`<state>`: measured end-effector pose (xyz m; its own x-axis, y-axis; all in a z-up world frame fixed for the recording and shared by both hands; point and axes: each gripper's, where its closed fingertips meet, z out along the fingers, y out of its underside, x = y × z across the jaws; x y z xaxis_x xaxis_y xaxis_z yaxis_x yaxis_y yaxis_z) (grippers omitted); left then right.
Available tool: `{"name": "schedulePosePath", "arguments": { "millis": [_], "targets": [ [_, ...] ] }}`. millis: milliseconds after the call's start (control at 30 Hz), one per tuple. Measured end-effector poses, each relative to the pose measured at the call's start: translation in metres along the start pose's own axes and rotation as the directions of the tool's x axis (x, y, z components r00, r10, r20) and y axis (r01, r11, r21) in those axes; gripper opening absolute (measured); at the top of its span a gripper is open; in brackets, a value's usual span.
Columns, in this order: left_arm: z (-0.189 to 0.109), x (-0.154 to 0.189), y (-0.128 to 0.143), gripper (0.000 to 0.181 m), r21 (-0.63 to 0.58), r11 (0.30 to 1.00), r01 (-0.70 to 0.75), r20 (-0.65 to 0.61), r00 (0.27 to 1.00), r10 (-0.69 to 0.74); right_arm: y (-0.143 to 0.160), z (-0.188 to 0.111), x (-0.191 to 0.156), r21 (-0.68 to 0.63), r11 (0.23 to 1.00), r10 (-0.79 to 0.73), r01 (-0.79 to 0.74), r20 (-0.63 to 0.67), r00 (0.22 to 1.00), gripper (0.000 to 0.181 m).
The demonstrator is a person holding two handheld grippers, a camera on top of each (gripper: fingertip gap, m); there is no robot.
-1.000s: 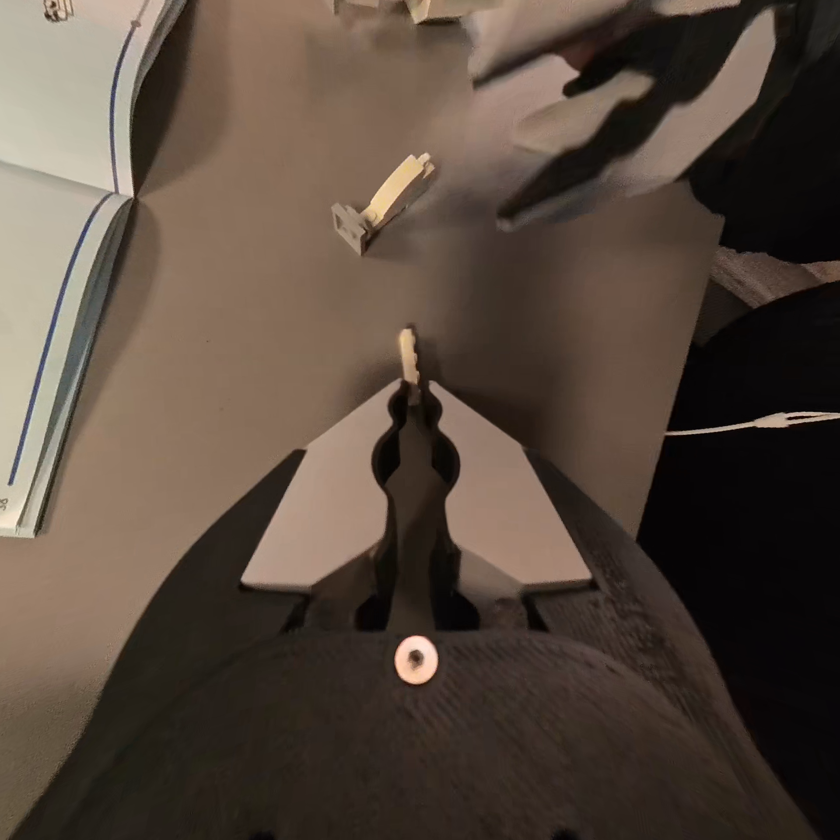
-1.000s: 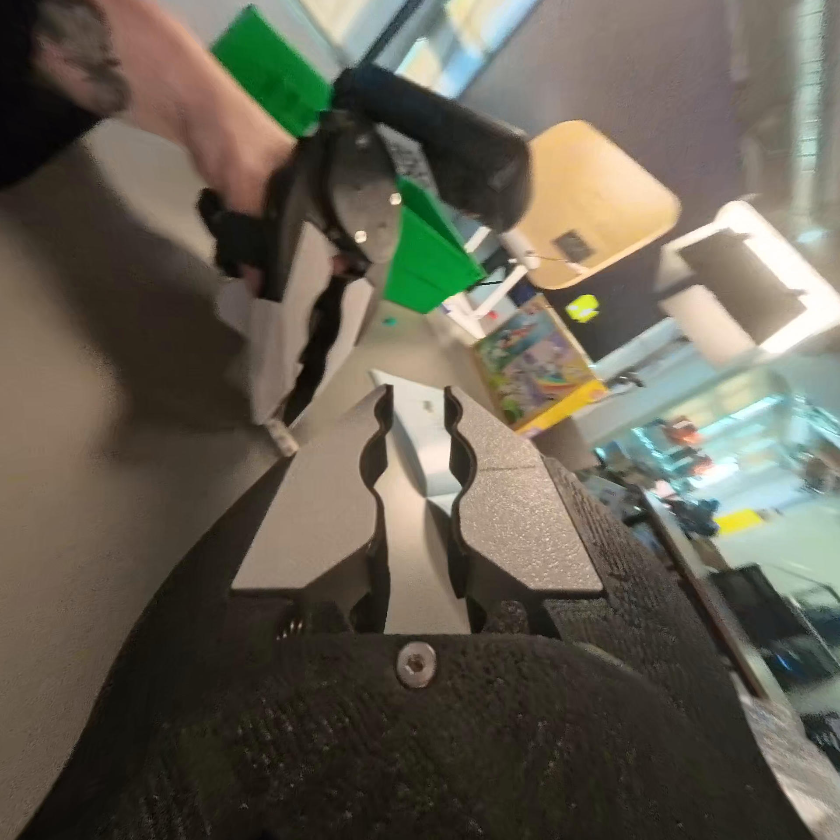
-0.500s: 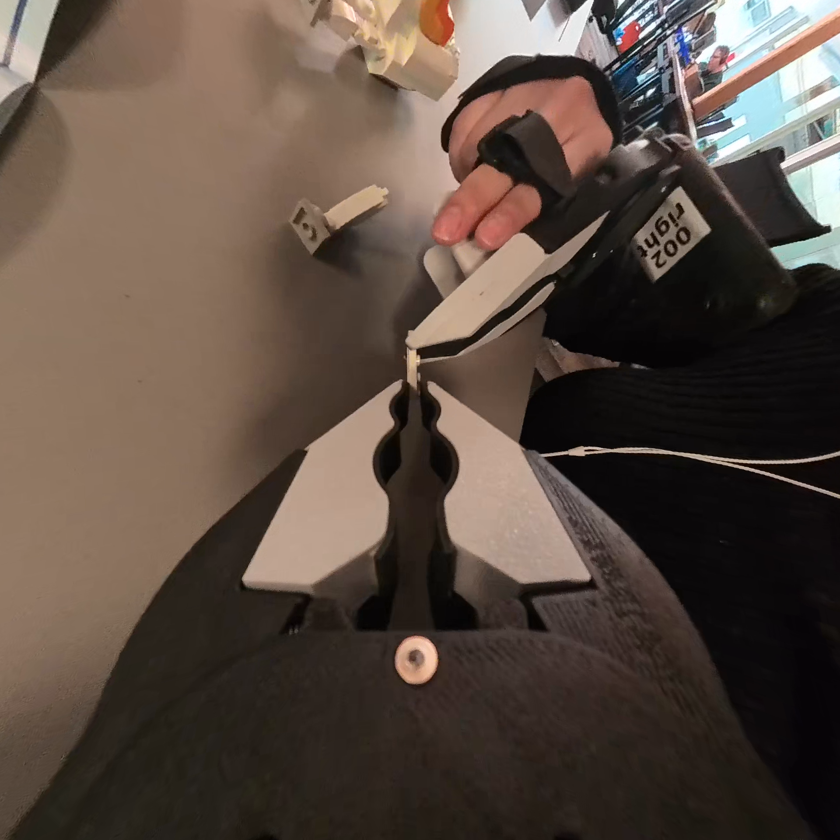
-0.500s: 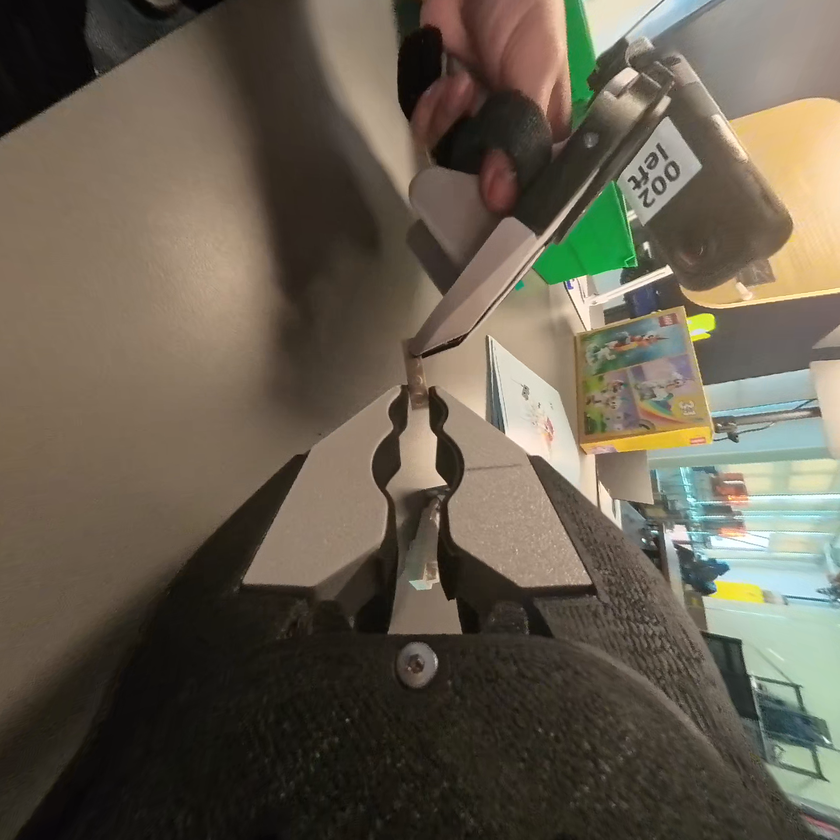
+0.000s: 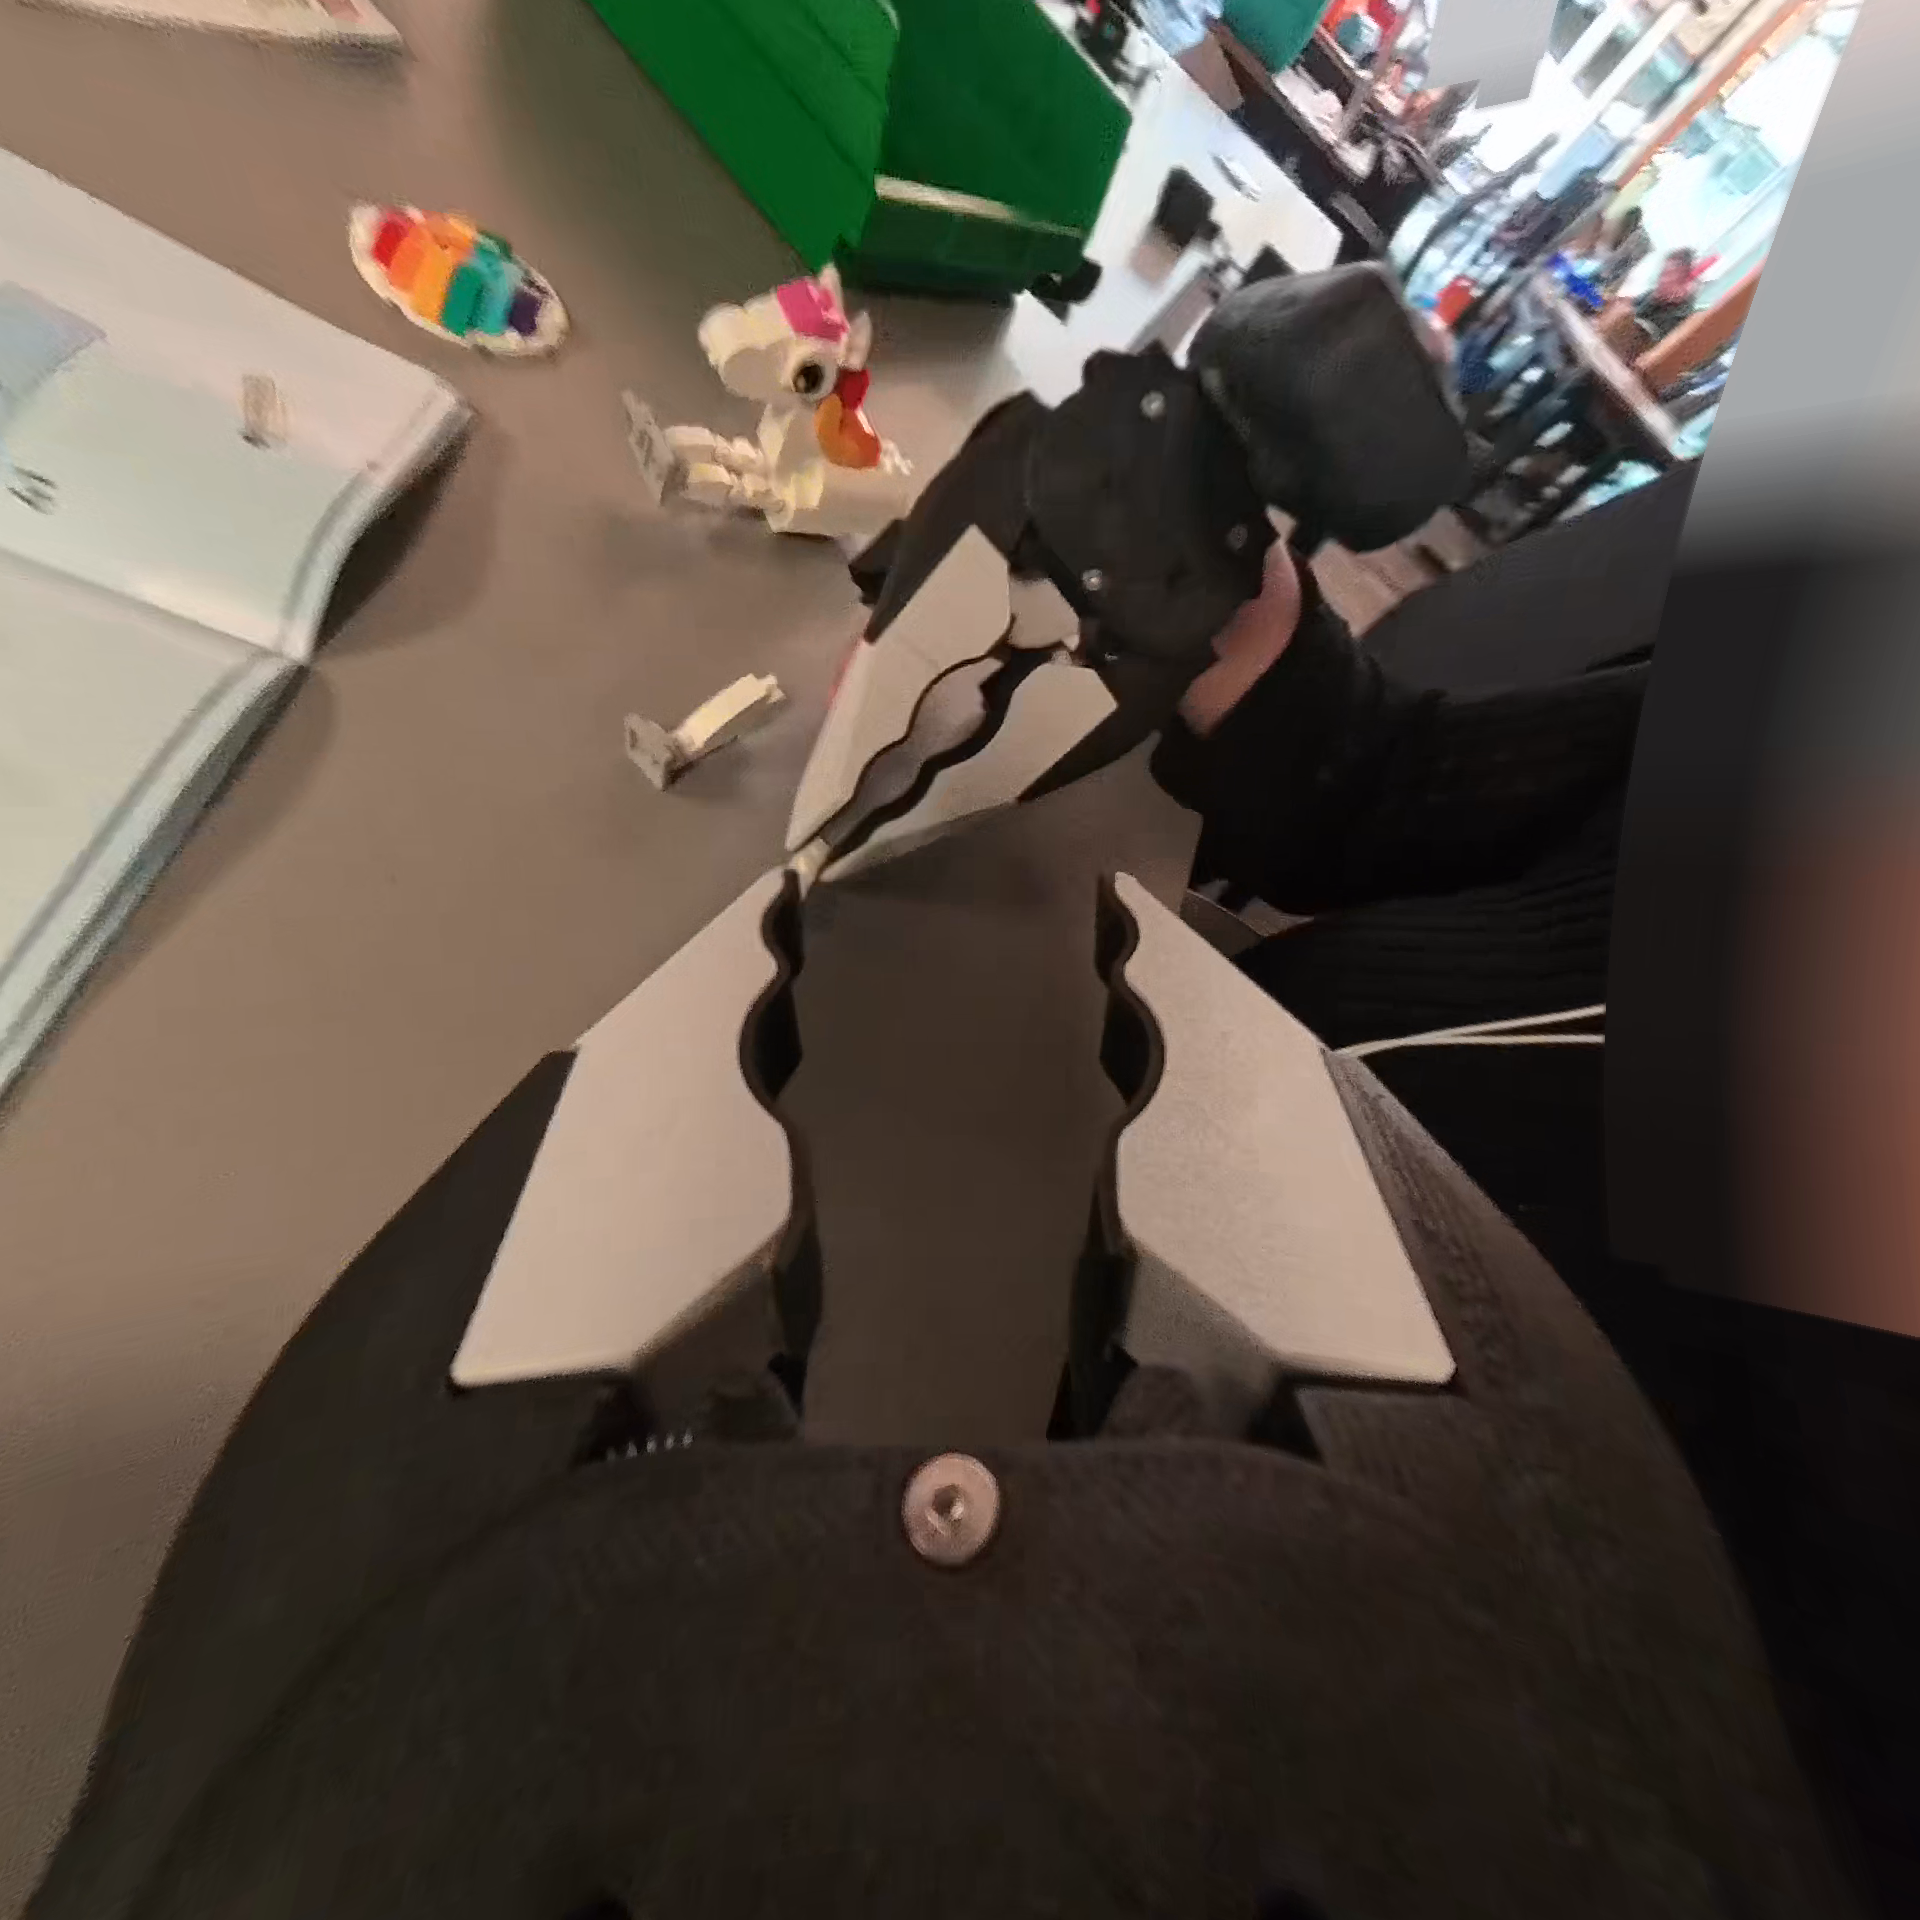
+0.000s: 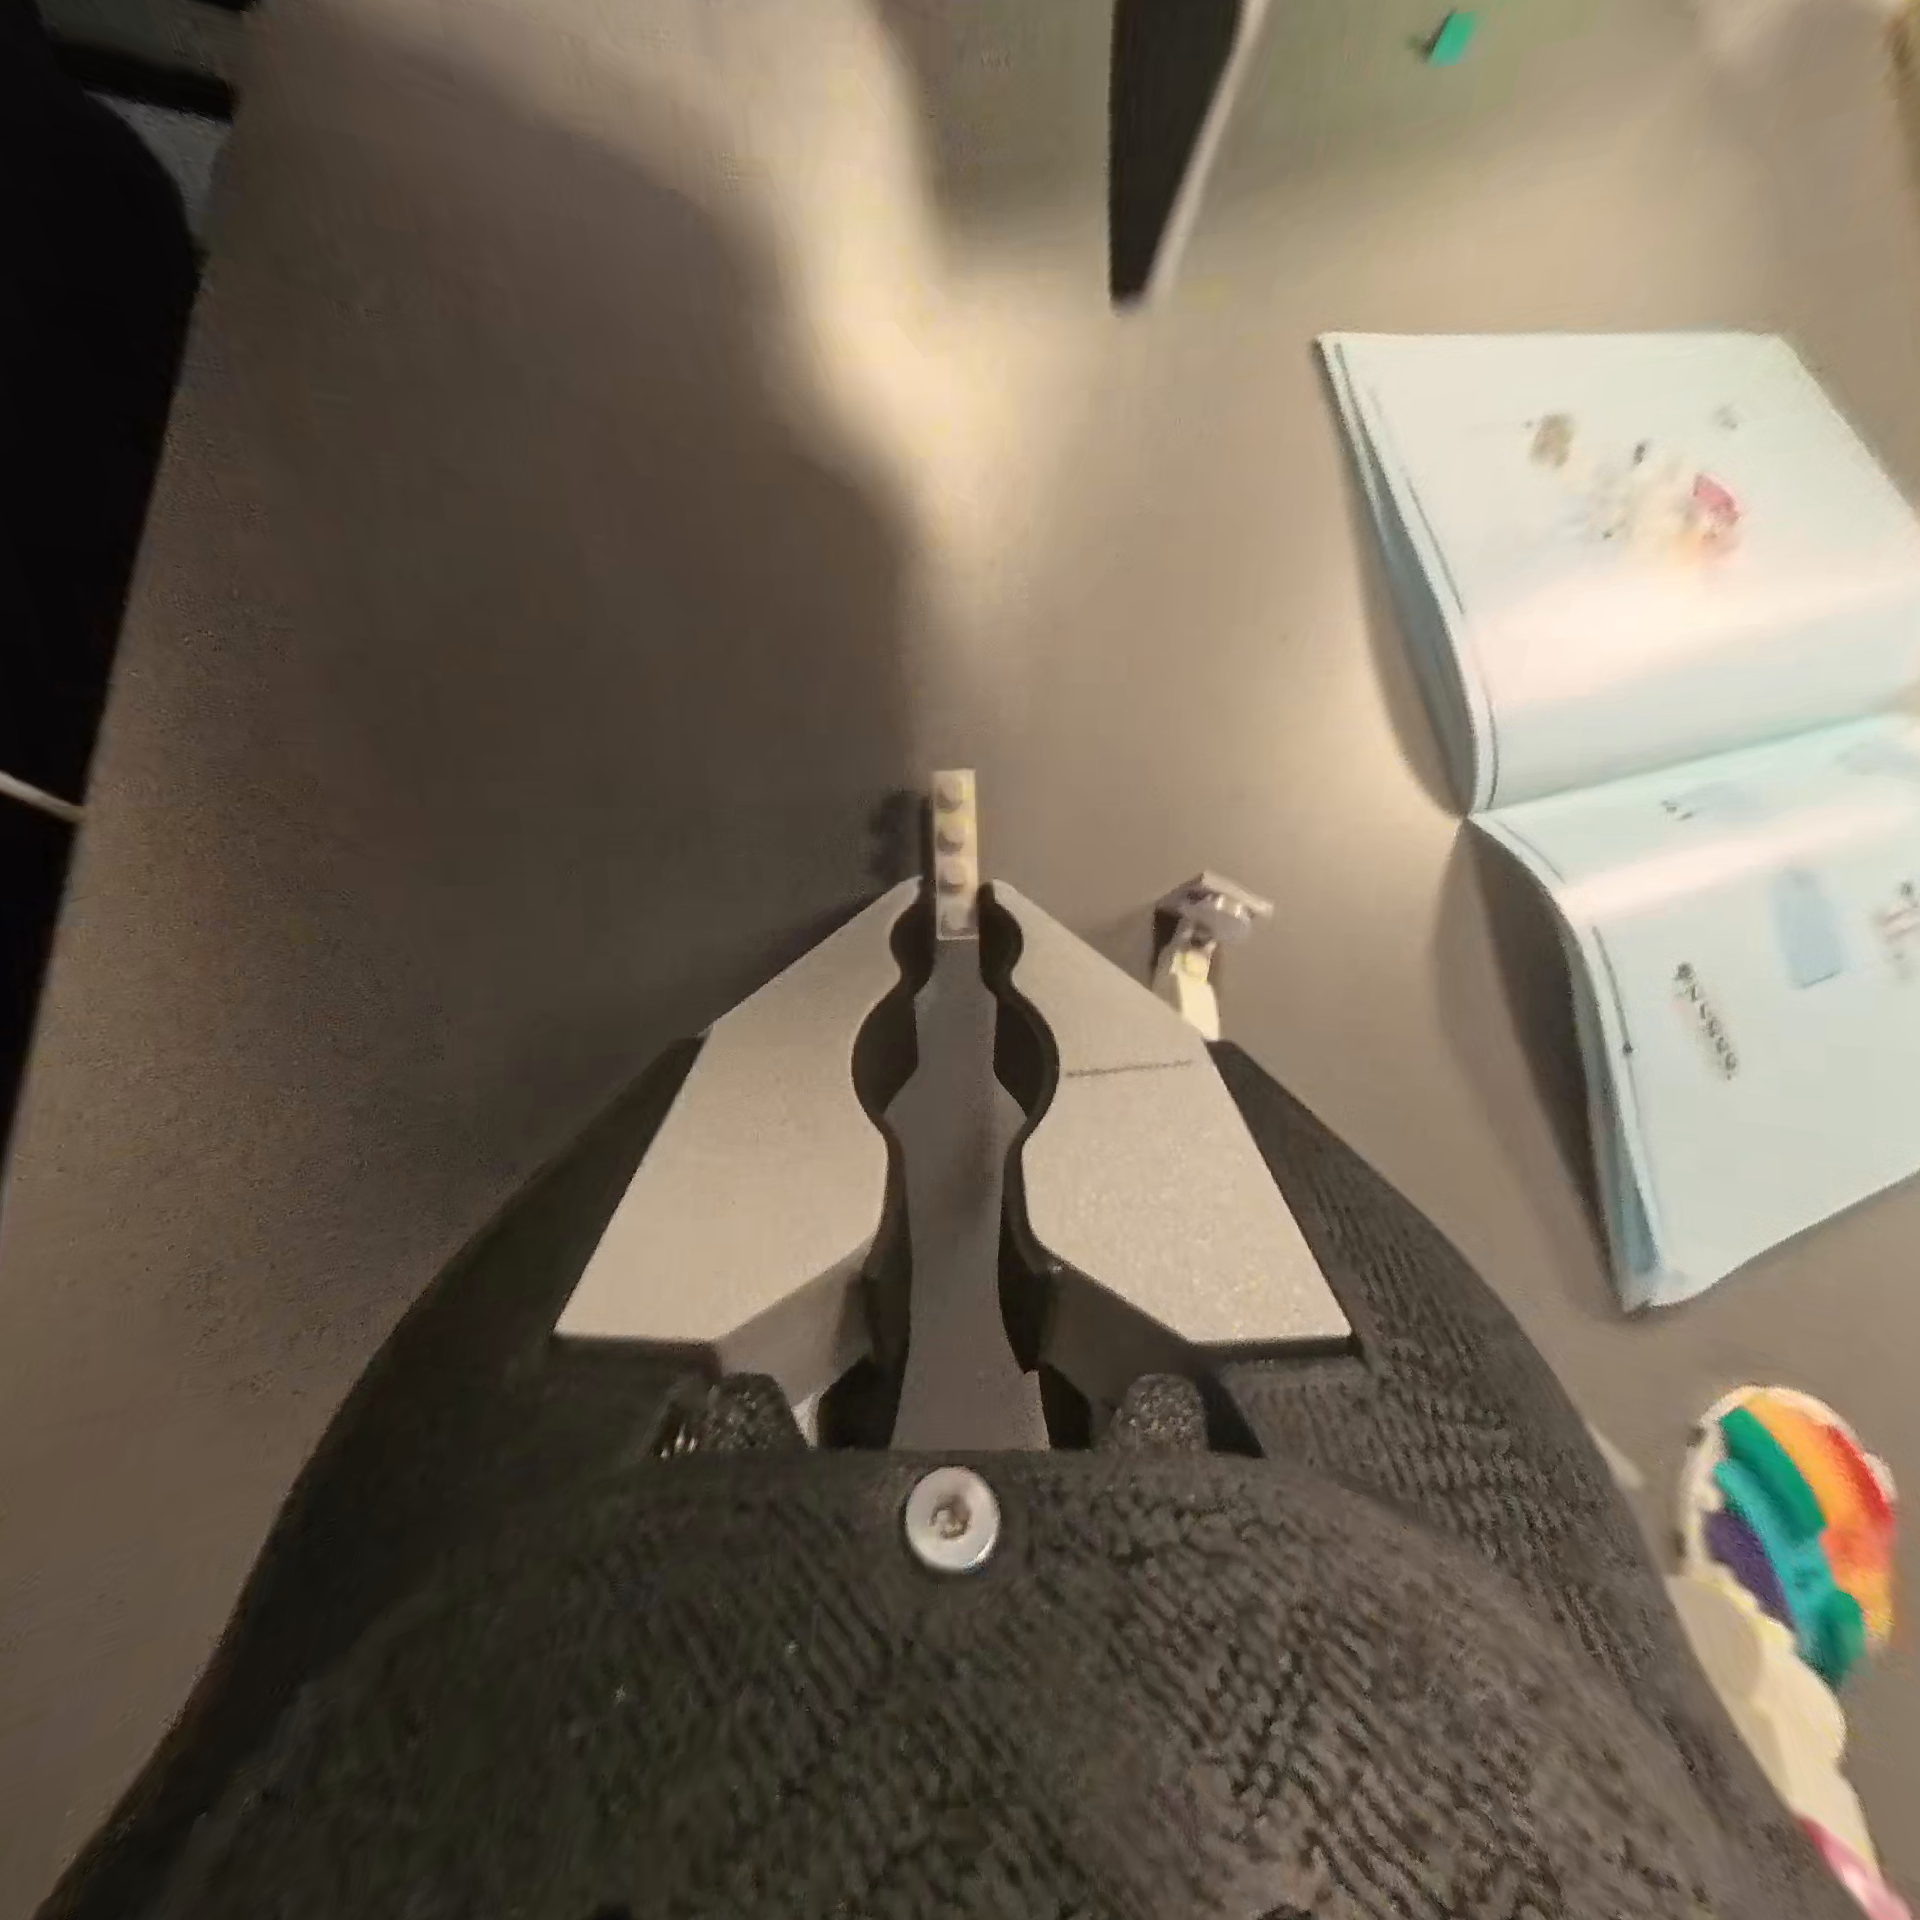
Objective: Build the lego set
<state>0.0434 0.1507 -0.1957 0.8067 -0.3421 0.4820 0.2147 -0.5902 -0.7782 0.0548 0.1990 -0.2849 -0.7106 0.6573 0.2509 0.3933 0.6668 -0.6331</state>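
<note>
Progress looked partial. In the left wrist view the left gripper (image 5: 945, 894) had its fingers spread wide with nothing between them. Far across the grey surface (image 5: 312, 935) stood a white bird model (image 5: 790, 436) with a pink crest and orange beak, seemingly well along, and a rainbow piece (image 5: 457, 275) lay farther left, built but apart from it. A small white-and-grey assembly (image 5: 701, 727) lay loose between them and the right gripper (image 5: 821, 852).

In the right wrist view the right gripper's fingers were clenched on a thin studded plate (image 6: 954, 862) above the surface, well apart from the model. The open booklet (image 6: 1621, 727) lay at right. Judging by this, the plate and loose assembly remained to be attached.
</note>
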Motion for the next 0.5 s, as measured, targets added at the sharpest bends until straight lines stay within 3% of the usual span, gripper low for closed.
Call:
{"name": "schedulePosePath", "arguments": {
  "millis": [33, 167, 333, 500],
  "targets": [
    [-0.006, 0.002, -0.004, 0.056, 0.019, 0.999, -0.030, 0.045, 0.999, 0.029, 0.001, -0.001, -0.001, -0.004, 1.000, 0.026, -0.026, 0.015, 1.000, 0.006],
    [-0.039, -0.001, -0.022, 0.057, 0.098, 0.986, -0.133, 0.211, 0.971, 0.110, 0.003, -0.002, 0.002, -0.004, 0.995, 0.096, -0.096, 0.030, 0.995, 0.006],
    [-0.089, -0.007, -0.038, 0.059, 0.196, 0.967, -0.164, 0.375, 0.923, 0.080, 0.002, -0.001, 0.007, 0.021, 0.991, 0.128, -0.129, 0.022, 0.991, 0.017],
    [-0.165, -0.024, -0.043, 0.060, 0.187, 0.942, -0.279, 0.671, 0.736, 0.085, -0.024, -0.005, 0.019, 0.189, 0.981, 0.049, -0.035, -0.068, 0.996, 0.039]
  ]
}}
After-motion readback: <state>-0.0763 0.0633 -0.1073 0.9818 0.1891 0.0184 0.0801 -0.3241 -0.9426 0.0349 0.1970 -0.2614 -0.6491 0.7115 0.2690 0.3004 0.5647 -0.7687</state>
